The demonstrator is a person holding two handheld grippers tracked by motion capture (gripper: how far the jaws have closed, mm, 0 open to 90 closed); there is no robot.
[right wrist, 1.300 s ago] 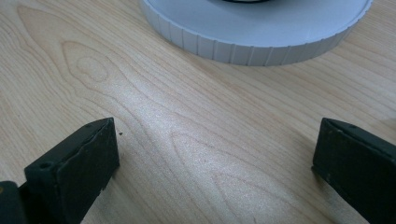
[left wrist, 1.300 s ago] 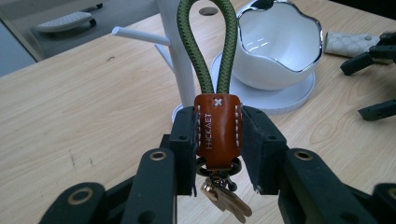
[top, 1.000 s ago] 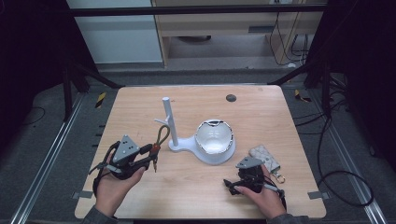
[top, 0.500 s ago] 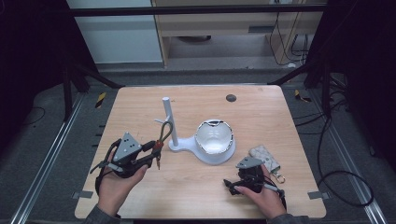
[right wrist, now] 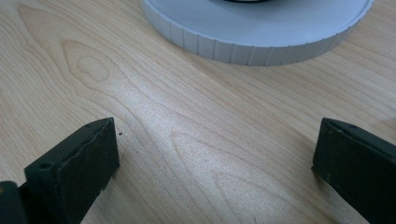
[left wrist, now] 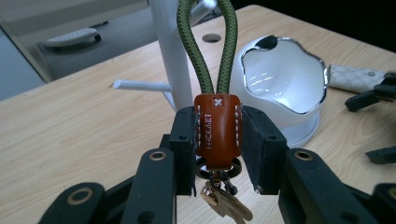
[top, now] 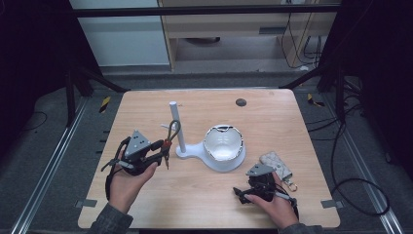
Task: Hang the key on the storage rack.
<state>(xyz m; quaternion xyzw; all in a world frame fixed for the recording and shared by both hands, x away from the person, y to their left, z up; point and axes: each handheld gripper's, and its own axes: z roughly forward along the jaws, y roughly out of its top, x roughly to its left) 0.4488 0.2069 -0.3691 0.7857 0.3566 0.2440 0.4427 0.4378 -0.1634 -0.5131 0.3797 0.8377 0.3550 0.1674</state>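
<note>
Here the left gripper (top: 163, 148) sat over the left half of the wooden counter (top: 146, 105), its fingers (left wrist: 184, 140) clamped on the brown leather tab (left wrist: 218, 130) of a key fob. The tab stood upright between the fingers, pressed from both sides. A green cord loop (left wrist: 205, 46) rose from the tab's top; a metal ring and a brass-coloured key (left wrist: 226, 205) hung below it. In the high view the loop (top: 171, 129) lay just beside the white post (top: 177, 126), near its upper part; whether it touched the post could not be told. In the left gripper view the post (left wrist: 173, 56) stood right behind the loop, with a thin white peg (left wrist: 140, 85) sticking out sideways from it.

The post rose from a white stand whose base joined a white bowl (top: 224, 146) with a wavy silver rim, near the counter's middle.

The right gripper (top: 243, 194) rested low at the counter's near right, fingers (right wrist: 74, 163) wide apart with bare wood between them. The ribbed white base (right wrist: 257, 44) of the stand lay ahead of it. A pale patterned pouch (top: 275, 163) with a clasp lay just beside the right hand (top: 272, 207), near the bowl.
</note>
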